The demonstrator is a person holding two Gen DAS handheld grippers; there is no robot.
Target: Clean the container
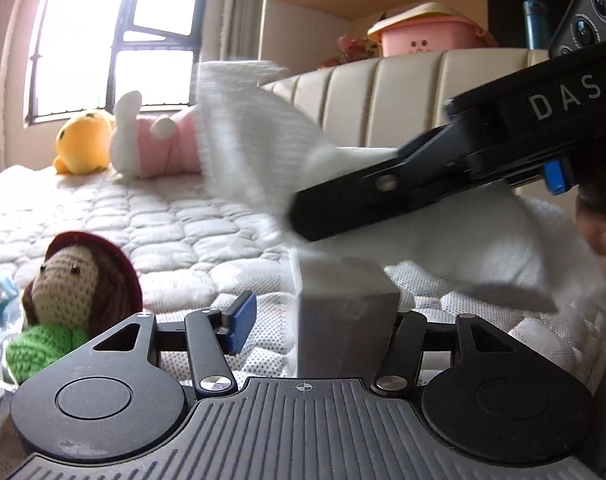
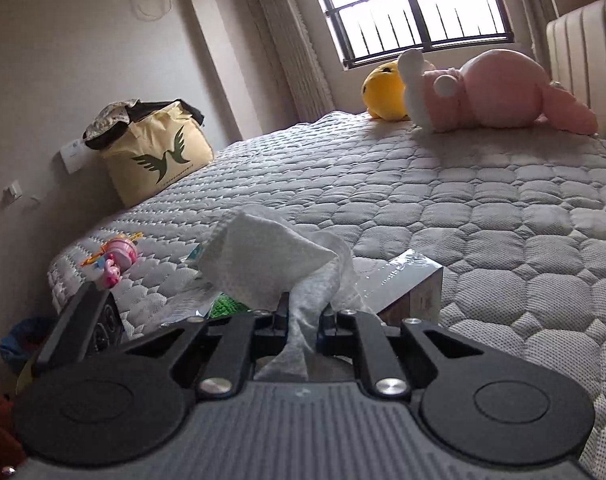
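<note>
A grey box-shaped container (image 1: pixel 347 320) stands on the quilted mattress between the fingers of my left gripper (image 1: pixel 323 316). That gripper is open: its blue left pad (image 1: pixel 243 318) is apart from the box, and the right finger is hidden behind it. My right gripper (image 1: pixel 303 216) reaches in from the right above the box, shut on a white paper towel (image 1: pixel 255 140) that hangs blurred over the box top. In the right wrist view the towel (image 2: pixel 271 256) bunches up from the shut right gripper (image 2: pixel 303 316), with the container (image 2: pixel 415 288) just right of it.
A crochet hedgehog doll (image 1: pixel 71 280) lies left of the box. A yellow plush (image 1: pixel 83 140) and a pink plush (image 2: pixel 495 92) sit by the window. A beige bag (image 2: pixel 155 156) and a pink toy (image 2: pixel 117 258) are at the bed's far edge. The padded headboard (image 1: pixel 403 100) rises behind.
</note>
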